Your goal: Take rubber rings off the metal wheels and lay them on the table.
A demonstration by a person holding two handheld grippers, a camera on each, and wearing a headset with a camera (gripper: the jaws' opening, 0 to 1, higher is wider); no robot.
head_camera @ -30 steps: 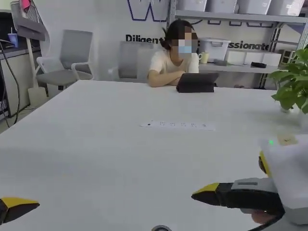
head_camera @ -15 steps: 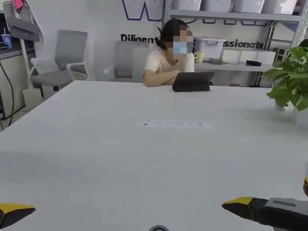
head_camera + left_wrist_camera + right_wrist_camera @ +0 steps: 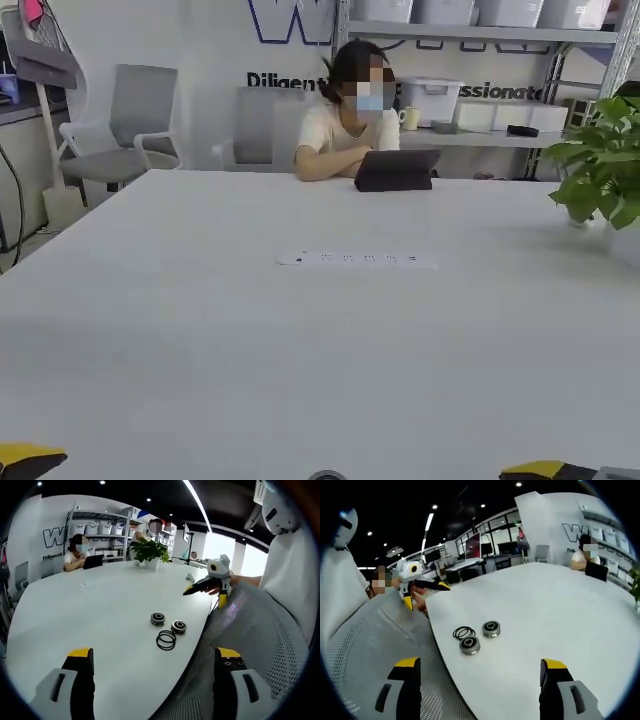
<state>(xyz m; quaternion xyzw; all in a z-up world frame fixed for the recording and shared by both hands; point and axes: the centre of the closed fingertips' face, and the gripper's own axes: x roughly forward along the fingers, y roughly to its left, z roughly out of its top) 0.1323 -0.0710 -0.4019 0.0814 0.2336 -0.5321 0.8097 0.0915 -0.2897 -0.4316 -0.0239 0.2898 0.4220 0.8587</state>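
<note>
Two metal wheels lie flat near the table's front edge, with silver rims and dark centres. Beside them, a pair of thin black rubber rings lies overlapped on the tabletop. The right gripper view has the same wheels and rings. My left gripper is open and empty, back from the wheels over the person's lap. My right gripper is open and empty too, held on the opposite side of them. The head view catches one wheel's rim at its bottom edge.
A white power strip lies mid-table. At the far side a seated person works on a dark tablet. A potted plant stands at the right. Chairs and shelves stand behind the white table.
My right gripper has drawn back to the right and down, so just its yellow tip is left at the head view's bottom edge. The left tip has sunk a little too.
</note>
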